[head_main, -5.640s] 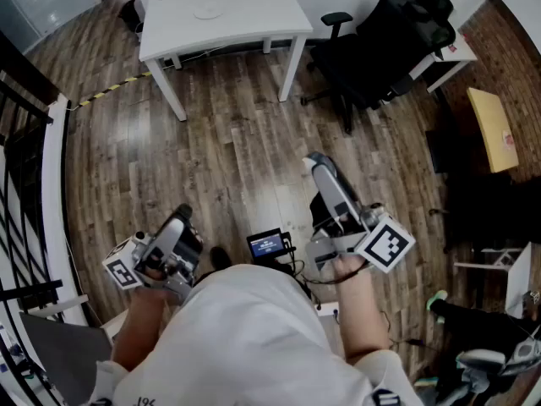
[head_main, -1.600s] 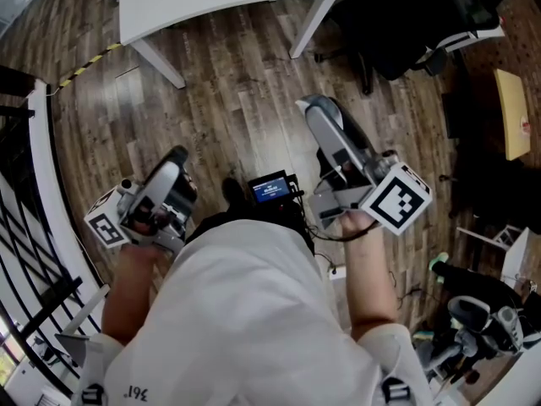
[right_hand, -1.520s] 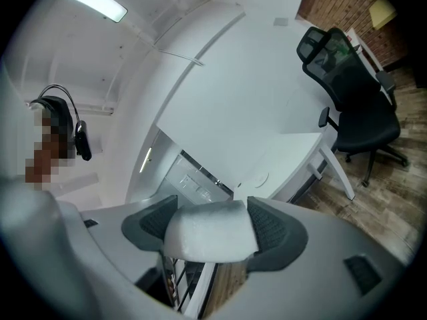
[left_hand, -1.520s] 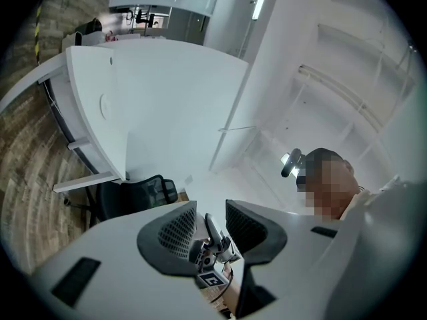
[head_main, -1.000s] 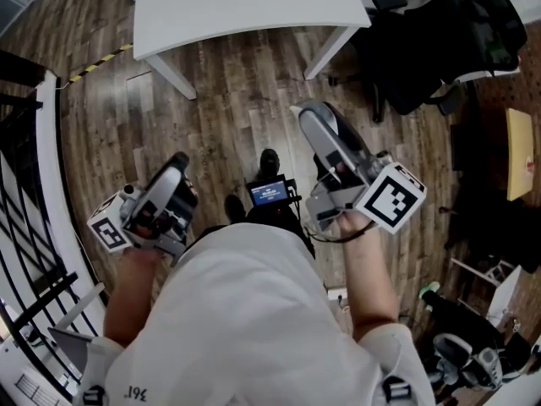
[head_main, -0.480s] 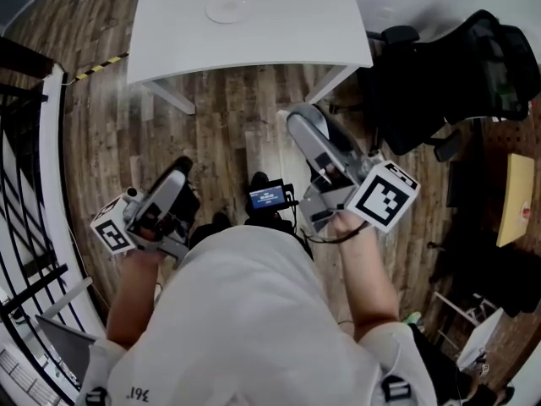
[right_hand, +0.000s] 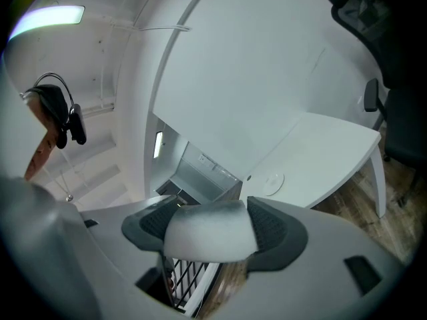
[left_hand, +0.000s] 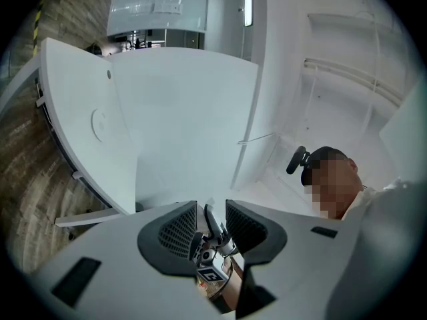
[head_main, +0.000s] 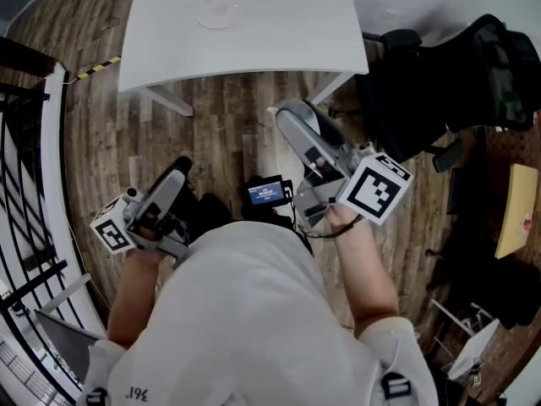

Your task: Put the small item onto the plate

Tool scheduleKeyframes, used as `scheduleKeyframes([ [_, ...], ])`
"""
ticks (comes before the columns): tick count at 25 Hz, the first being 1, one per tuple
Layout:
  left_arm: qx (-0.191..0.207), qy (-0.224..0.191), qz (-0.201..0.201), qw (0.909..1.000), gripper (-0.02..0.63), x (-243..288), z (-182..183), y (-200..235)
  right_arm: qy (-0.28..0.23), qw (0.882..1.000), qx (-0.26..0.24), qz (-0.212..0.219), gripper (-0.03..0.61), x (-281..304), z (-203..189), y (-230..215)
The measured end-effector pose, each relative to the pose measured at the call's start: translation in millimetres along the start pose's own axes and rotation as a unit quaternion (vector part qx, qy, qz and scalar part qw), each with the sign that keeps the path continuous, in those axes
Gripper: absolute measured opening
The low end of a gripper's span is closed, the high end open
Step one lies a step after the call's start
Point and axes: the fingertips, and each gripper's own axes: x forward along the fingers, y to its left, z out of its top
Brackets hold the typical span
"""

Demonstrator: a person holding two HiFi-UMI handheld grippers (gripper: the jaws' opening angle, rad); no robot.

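A white table stands ahead across the wooden floor, and a pale round plate lies on it near its far side. The same plate shows small in the right gripper view and as a faint ring, the plate, in the left gripper view. My right gripper is raised in front of me, short of the table, shut on a small white foam-like block. My left gripper is held lower at the left, its jaws a little apart with nothing between them.
A black office chair stands right of the table. A black railing runs down the left side. A small lit screen sits at my waist between the grippers. Yellow-black tape marks the floor left of the table.
The table has come nearer and fills more of the top of the head view. Both grippers stay raised in front of me, the right one shifted slightly left, still holding the block.
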Motion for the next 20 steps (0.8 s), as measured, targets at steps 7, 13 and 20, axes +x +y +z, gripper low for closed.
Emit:
scheduleKeyframes([
  [7, -0.01, 0.003, 0.003, 0.9999, 0.127, 6.1, 16.9, 13.6, 0.009, 1.0, -0.006, -0.011, 0.331, 21.3, 2.0, -8.7],
  [13, -0.015, 0.018, -0.009, 0.9997, 0.127, 9.3, 53.8, 27.3, 0.002, 1.0, -0.012, -0.026, 0.331, 55.6, 4.8, -9.7],
  [20, -0.023, 0.041, -0.016, 0.9988, 0.127, 4.6, 123.4, 53.4, -0.004, 0.998, -0.021, -0.055, 0.331, 118.8, 5.5, -9.3],
])
